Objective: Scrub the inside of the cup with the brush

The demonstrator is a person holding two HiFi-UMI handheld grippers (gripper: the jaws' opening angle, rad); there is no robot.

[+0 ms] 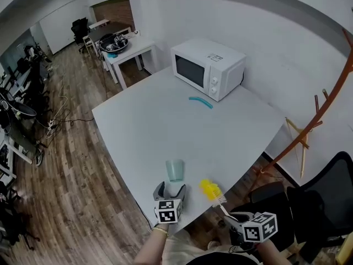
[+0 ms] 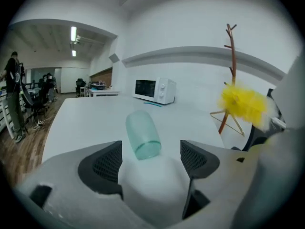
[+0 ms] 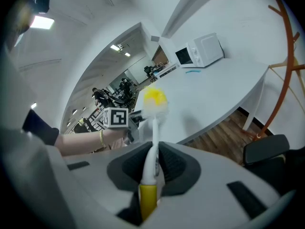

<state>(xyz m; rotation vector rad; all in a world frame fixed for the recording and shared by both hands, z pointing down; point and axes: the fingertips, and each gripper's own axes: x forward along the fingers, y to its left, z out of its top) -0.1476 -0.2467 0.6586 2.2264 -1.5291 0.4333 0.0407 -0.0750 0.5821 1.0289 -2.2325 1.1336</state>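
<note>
Left gripper (image 1: 172, 191) sat at the near edge of the desk (image 1: 160, 126), jaws wide apart, cup (image 1: 175, 170) just ahead. Right gripper (image 1: 233, 221), jaws clamped on the brush (image 1: 211, 190) handle, angled its bristles toward the cup.

Frosted translucent cup (image 1: 175, 170), matt table (image 1: 165, 120)

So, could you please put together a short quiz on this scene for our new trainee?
1. True or false: the left claw is shut on the cup.
2. What does the right claw hold? A) a sponge B) the brush C) nothing
3. Fill in: the teal strip lies on the table just in front of the white ____.

Key: 1 false, its jaws stand apart and the cup stands ahead of them. 2 B. 3 microwave.
</note>
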